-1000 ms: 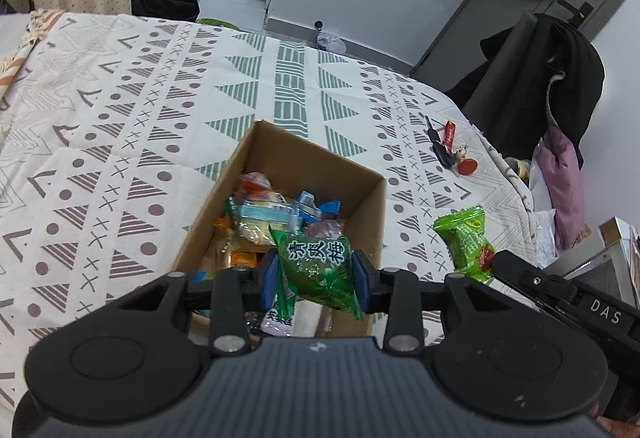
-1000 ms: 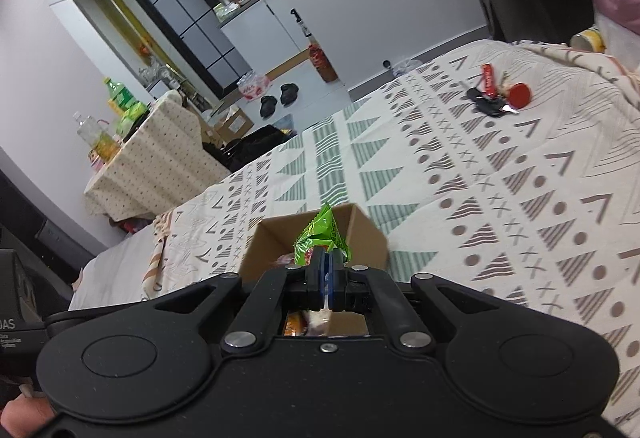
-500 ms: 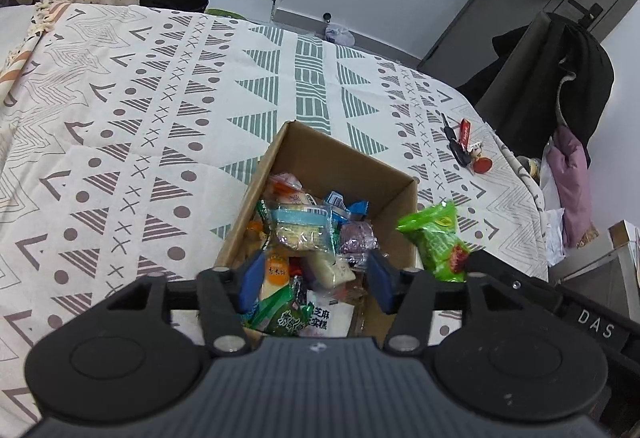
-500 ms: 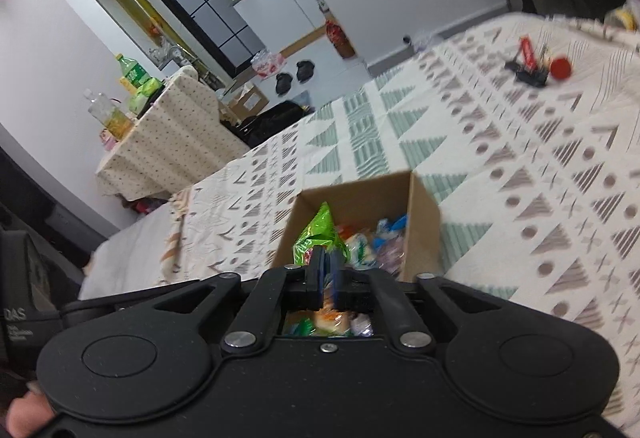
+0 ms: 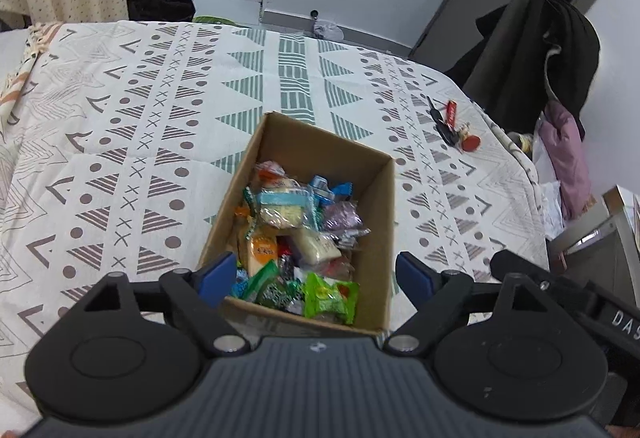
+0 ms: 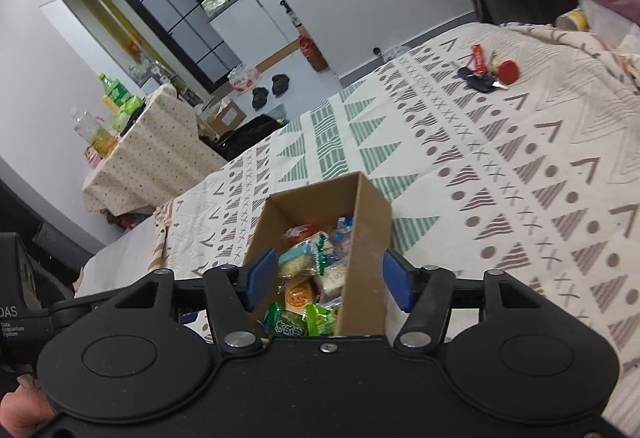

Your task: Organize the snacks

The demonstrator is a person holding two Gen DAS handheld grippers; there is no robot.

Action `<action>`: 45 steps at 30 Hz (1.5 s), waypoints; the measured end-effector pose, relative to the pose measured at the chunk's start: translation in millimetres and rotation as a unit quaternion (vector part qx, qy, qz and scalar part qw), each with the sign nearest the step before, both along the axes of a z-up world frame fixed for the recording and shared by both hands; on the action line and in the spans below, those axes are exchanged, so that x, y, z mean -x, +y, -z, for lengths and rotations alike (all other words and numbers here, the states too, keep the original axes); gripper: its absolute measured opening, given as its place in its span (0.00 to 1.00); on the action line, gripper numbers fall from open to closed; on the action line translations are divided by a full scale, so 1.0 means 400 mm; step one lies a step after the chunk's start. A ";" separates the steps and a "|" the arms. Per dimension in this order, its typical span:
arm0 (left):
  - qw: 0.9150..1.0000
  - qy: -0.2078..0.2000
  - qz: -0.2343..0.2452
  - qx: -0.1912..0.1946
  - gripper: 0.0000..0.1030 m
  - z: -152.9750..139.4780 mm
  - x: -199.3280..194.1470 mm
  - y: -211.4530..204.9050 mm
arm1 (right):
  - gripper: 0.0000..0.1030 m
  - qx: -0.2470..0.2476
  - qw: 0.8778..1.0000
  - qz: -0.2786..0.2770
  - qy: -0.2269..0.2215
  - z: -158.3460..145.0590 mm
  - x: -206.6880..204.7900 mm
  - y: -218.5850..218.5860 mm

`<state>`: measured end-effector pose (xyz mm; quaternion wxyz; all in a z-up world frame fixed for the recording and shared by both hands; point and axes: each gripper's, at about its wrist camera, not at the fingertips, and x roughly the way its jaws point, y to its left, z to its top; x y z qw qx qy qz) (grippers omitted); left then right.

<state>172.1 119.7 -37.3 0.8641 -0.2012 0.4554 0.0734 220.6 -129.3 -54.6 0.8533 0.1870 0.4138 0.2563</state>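
- A brown cardboard box stands open-topped and upright on the patterned bedspread, roughly mid-width of the bed and nearer its near edge than its far one.
- The box holds a loose heap of wrapped snacks, piled below the rim and reaching from the near wall to about mid-depth.
- A bright green packet lies on top against the near wall, toward the right corner.
- Beside it, to the left, lies a darker green packet with white lettering.
- An orange-labelled pack sits behind these, and a pale, clear-wrapped one further back; the small blue wrappers near the far side are possibly candies.
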 end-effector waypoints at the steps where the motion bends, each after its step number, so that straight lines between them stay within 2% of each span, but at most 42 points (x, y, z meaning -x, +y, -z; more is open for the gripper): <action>1: 1.000 0.000 0.003 -0.003 0.83 -0.005 0.005 -0.009 | 0.62 -0.003 1.000 0.002 0.001 -0.003 0.003 -0.011; 5: 1.000 -0.004 0.008 -0.010 0.83 -0.025 0.030 -0.036 | 0.78 -0.009 1.000 0.015 -0.004 -0.017 0.027 -0.052; 7: 1.000 -0.007 0.011 -0.010 0.84 -0.035 0.045 -0.047 | 0.82 -0.008 1.000 0.021 -0.012 -0.025 0.041 -0.069; 14: 0.999 -0.026 0.019 -0.017 0.95 -0.076 0.098 -0.085 | 1.00 0.001 0.999 0.030 -0.033 -0.054 0.091 -0.113; 17: 0.999 -0.040 0.023 -0.020 0.99 -0.096 0.125 -0.099 | 1.00 0.017 0.998 0.032 -0.045 -0.072 0.116 -0.124; 29: 0.996 -0.063 0.039 -0.040 0.99 -0.152 0.225 -0.148 | 1.00 0.049 0.995 0.046 -0.070 -0.114 0.208 -0.179; 45: 0.990 -0.095 0.086 -0.066 0.99 -0.215 0.337 -0.188 | 1.00 0.098 0.986 0.080 -0.112 -0.168 0.318 -0.211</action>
